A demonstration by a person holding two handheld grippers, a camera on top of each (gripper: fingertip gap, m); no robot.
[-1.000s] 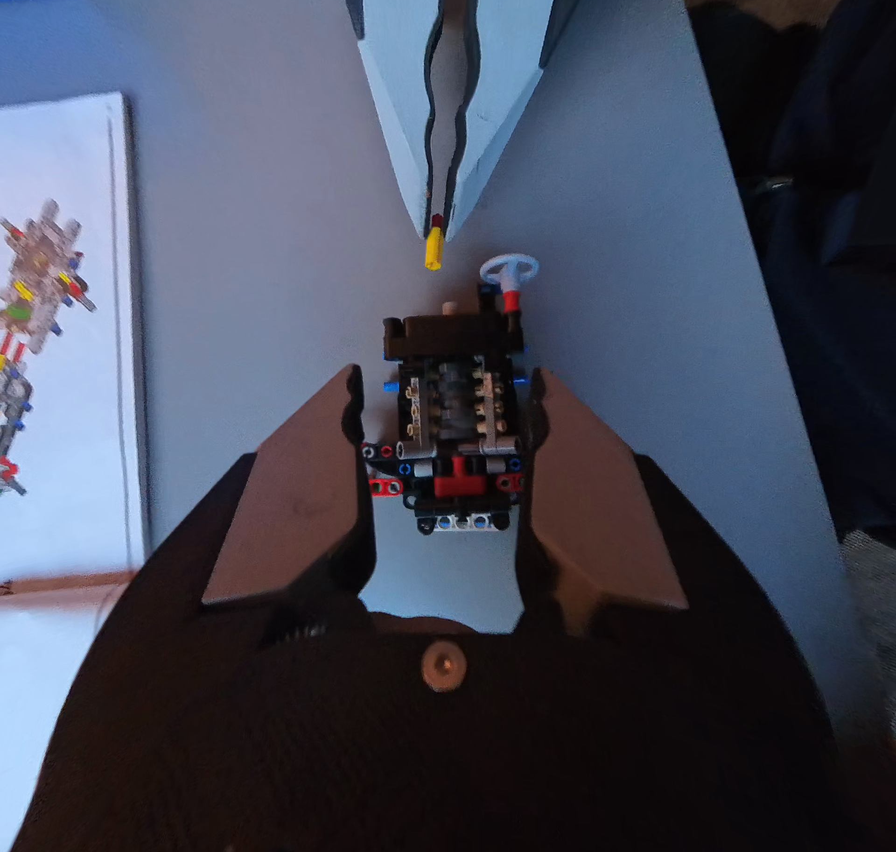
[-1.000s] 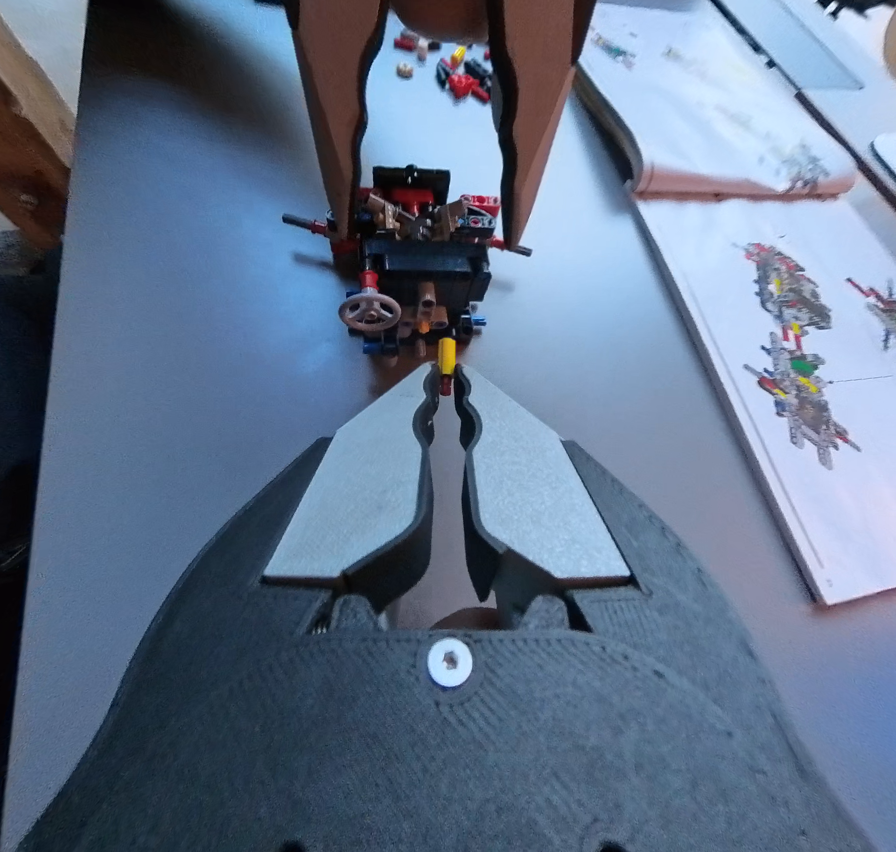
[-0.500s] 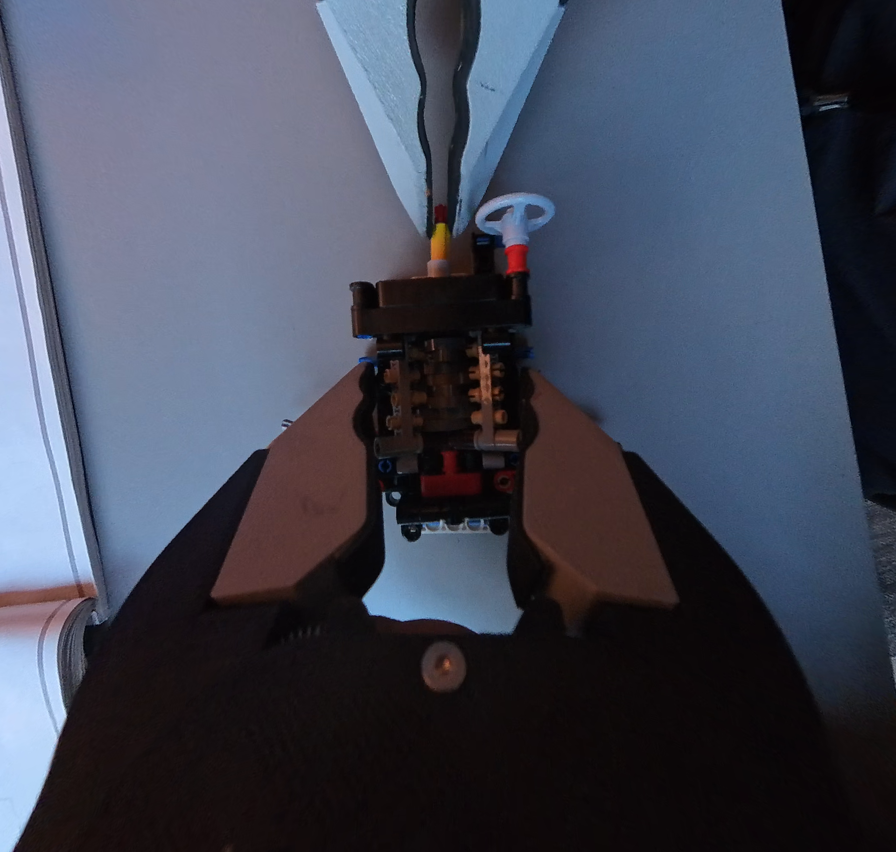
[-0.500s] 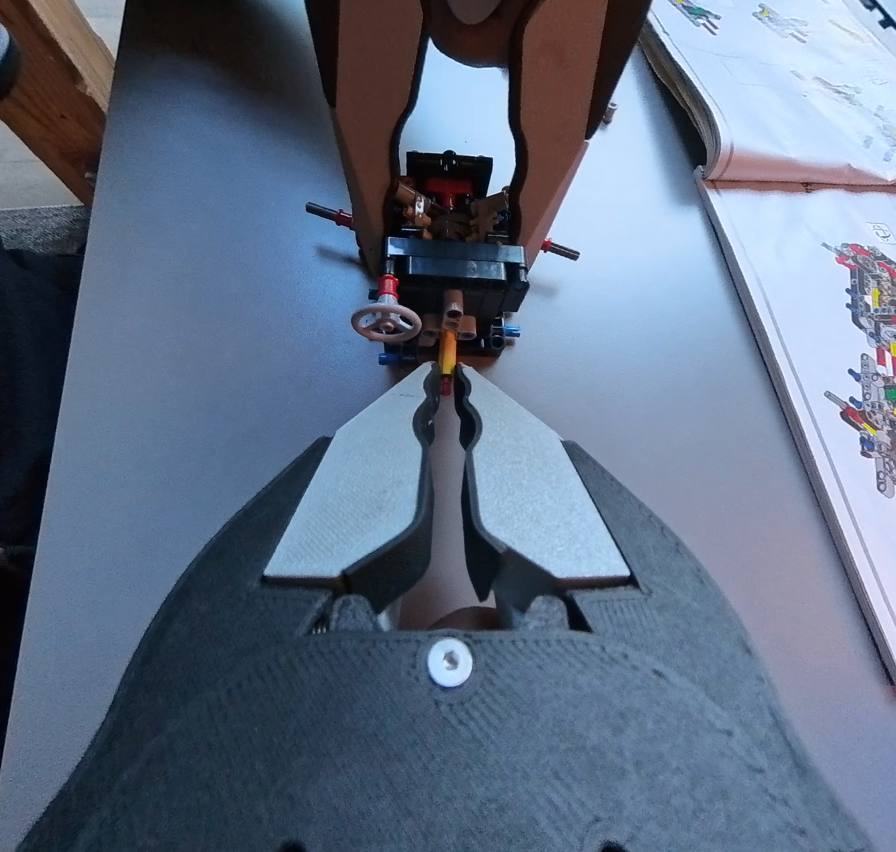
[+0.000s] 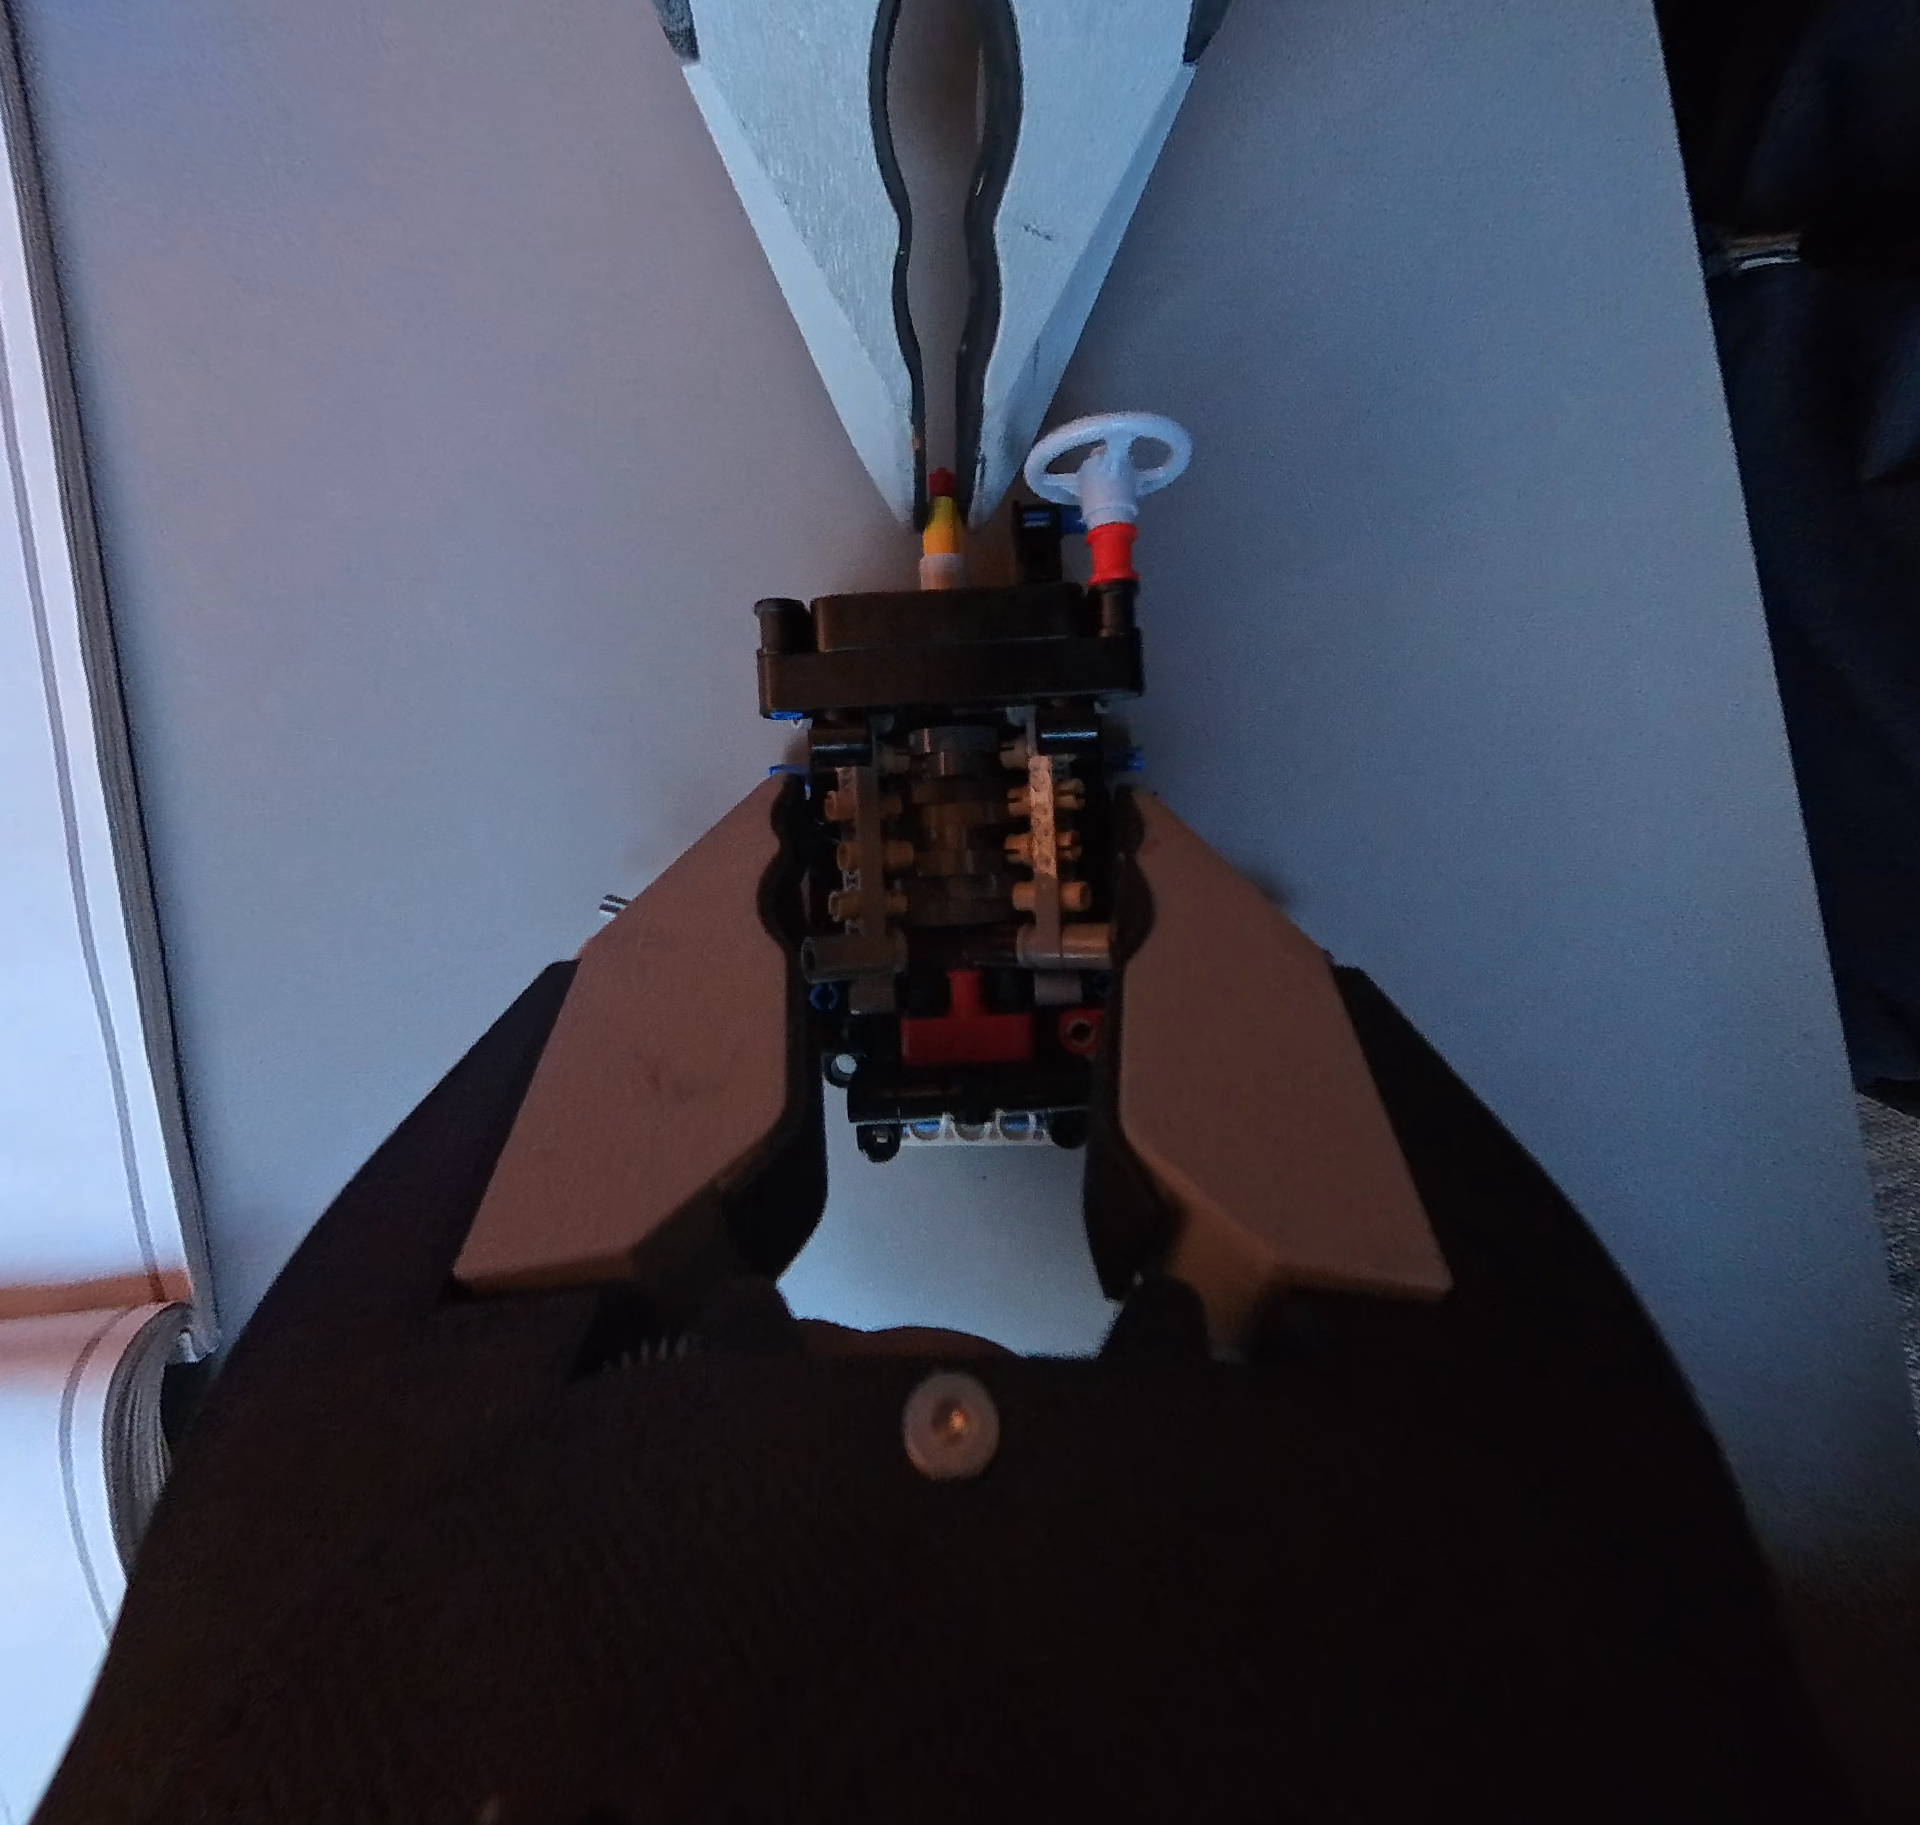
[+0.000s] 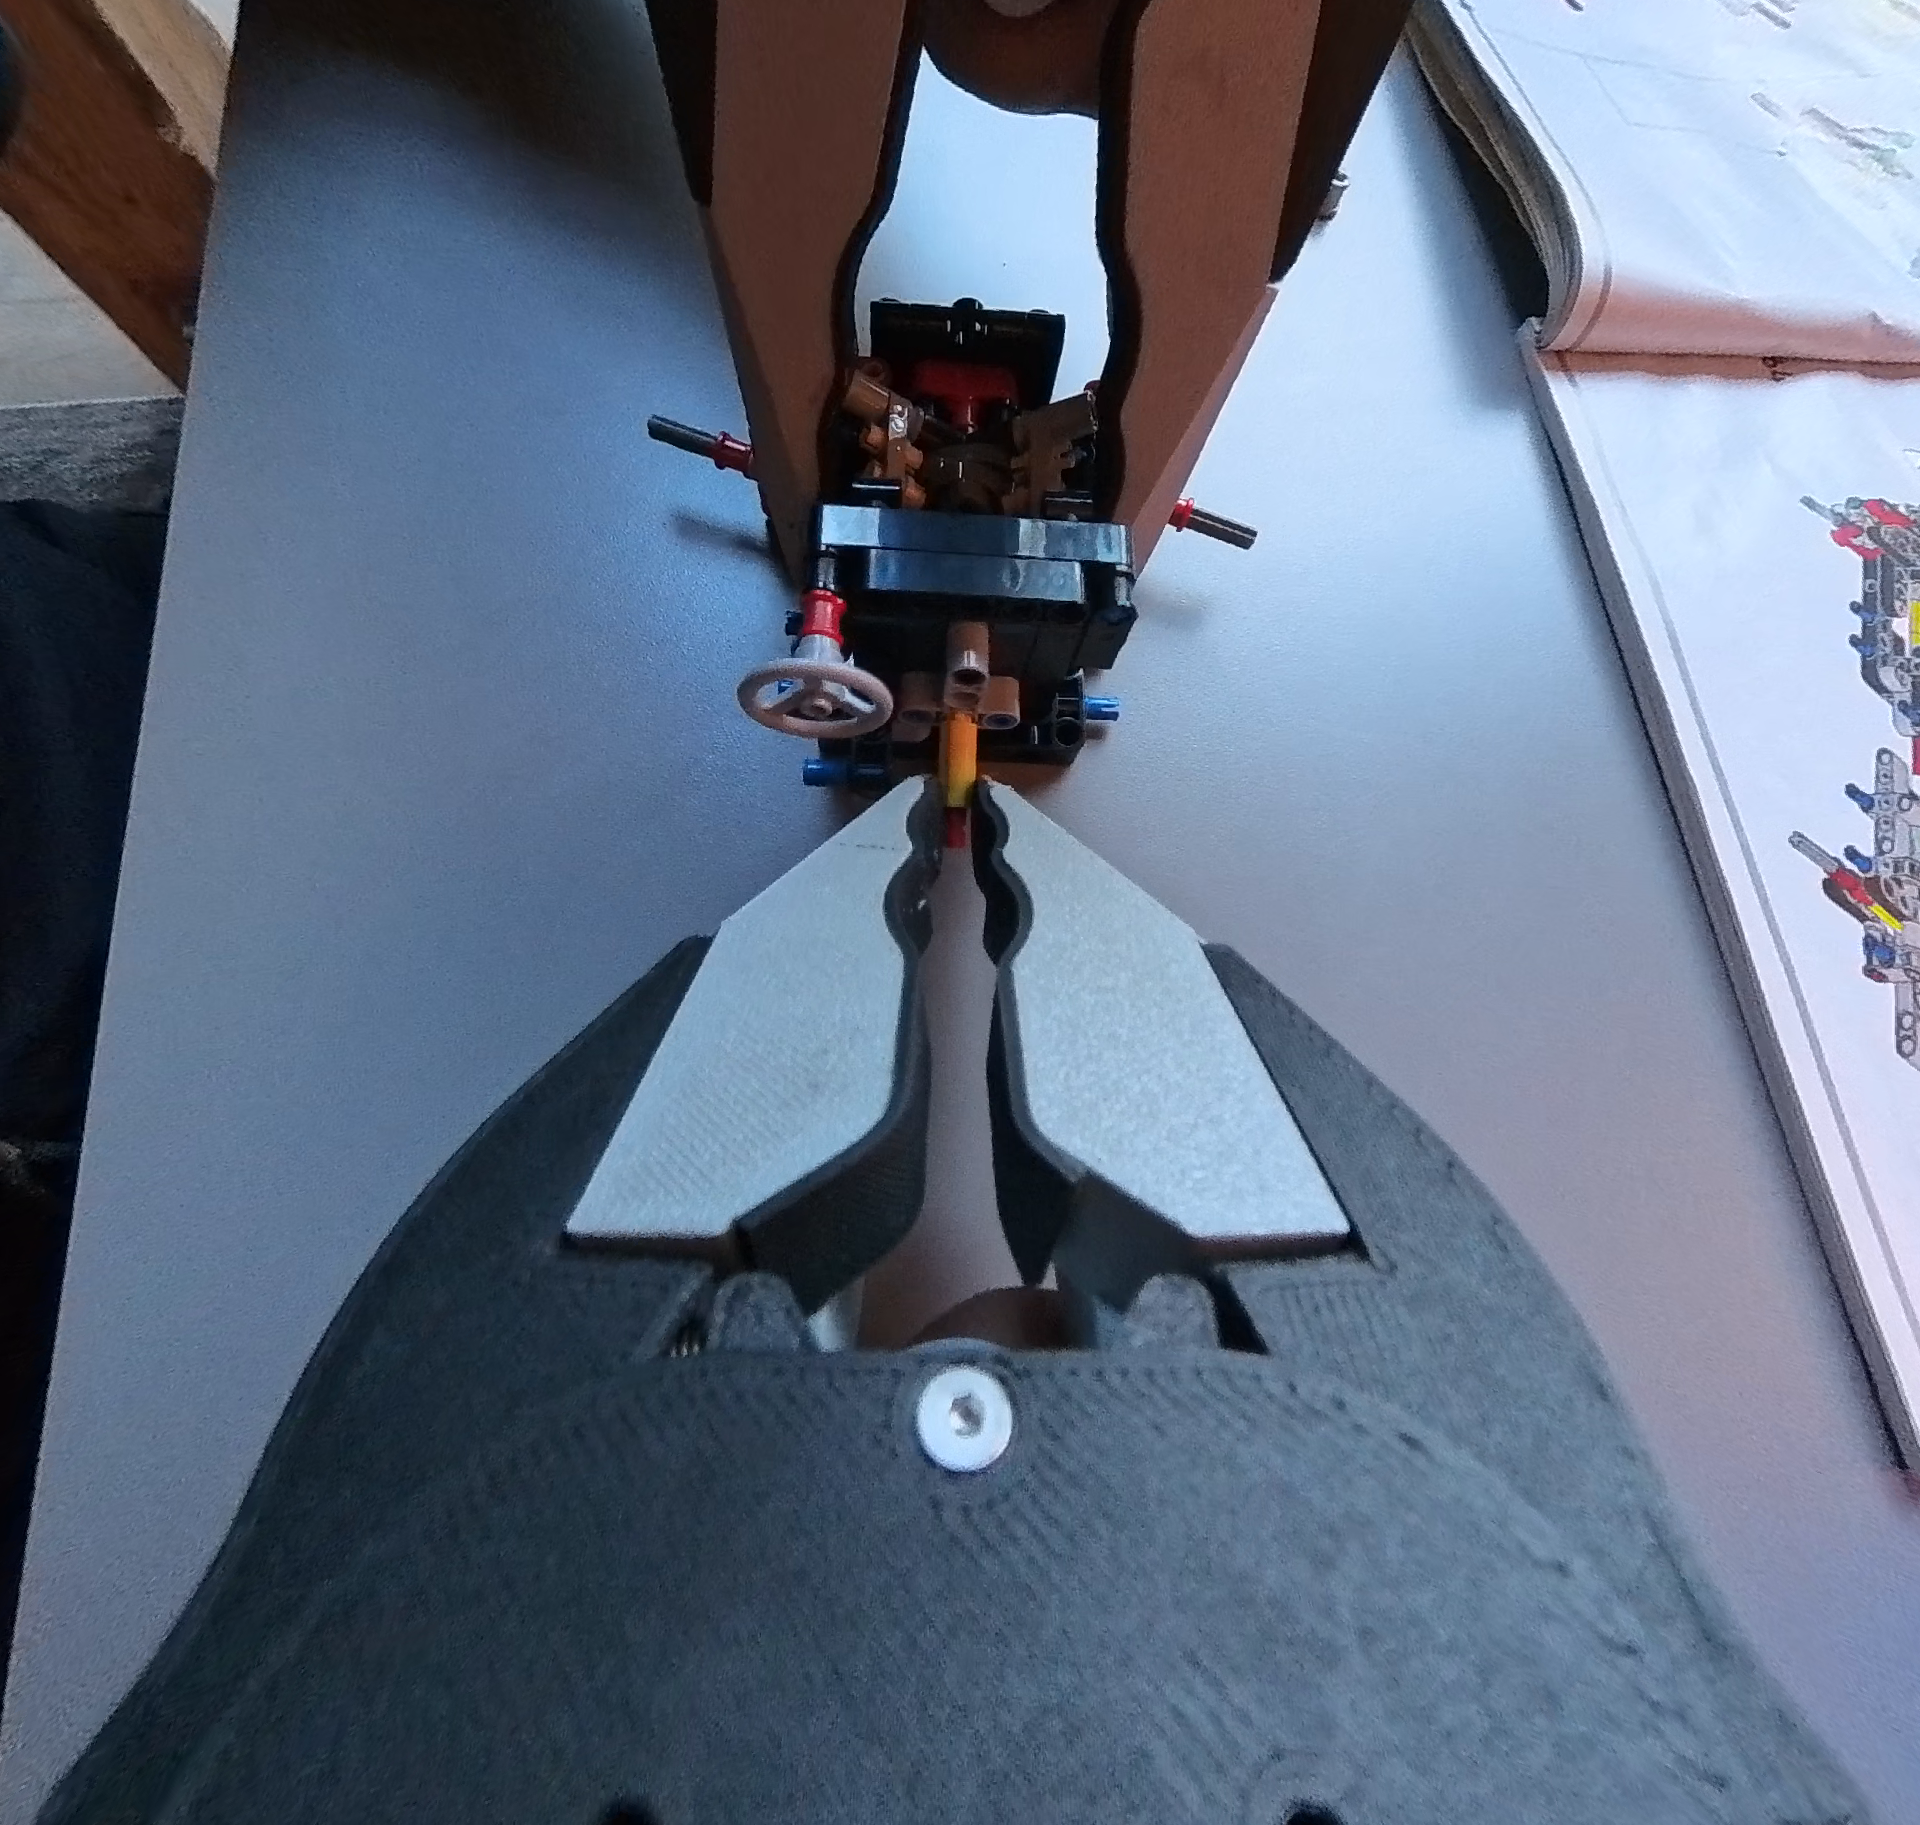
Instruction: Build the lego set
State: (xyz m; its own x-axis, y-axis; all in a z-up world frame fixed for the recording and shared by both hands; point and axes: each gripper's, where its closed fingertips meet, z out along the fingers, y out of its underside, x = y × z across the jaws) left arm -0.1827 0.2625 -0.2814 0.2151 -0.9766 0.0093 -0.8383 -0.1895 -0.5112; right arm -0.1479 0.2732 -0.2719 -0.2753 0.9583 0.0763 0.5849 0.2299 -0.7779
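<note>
The left gripper [image 5: 956,882] stands with its brown fingers [image 5: 675,1027] set wide and pressed against both flanks of a small toy-brick vehicle chassis [image 5: 951,902], which sits on the grey table [image 5: 416,425]. A second ago those fingers stood clear of the model's sides; they have since closed in and now clamp it, so the model is braced against any push from the far end.

Opposite, the right gripper [image 6: 956,804] is nearly closed, its grey fingertips [image 6: 883,819] pinching a short yellow-and-red pin [image 6: 956,773] by its red end. A second ago the pin hung apart from the model; now its yellow tip meets the cluster of tan connectors [image 6: 966,710] on the chassis's black end face [image 6: 977,554]. Whether the pin has seated in a hole cannot be told.

Just beside the pin, a pale steering wheel [image 6: 816,724] on a red bush sticks out from the same end. Dark axles [image 6: 686,433] project from either flank of the chassis.

Farther off, an open instruction booklet [image 6: 1714,165] lies along the table edge. A wooden frame [image 6: 94,134] stands beyond the opposite edge.
</note>
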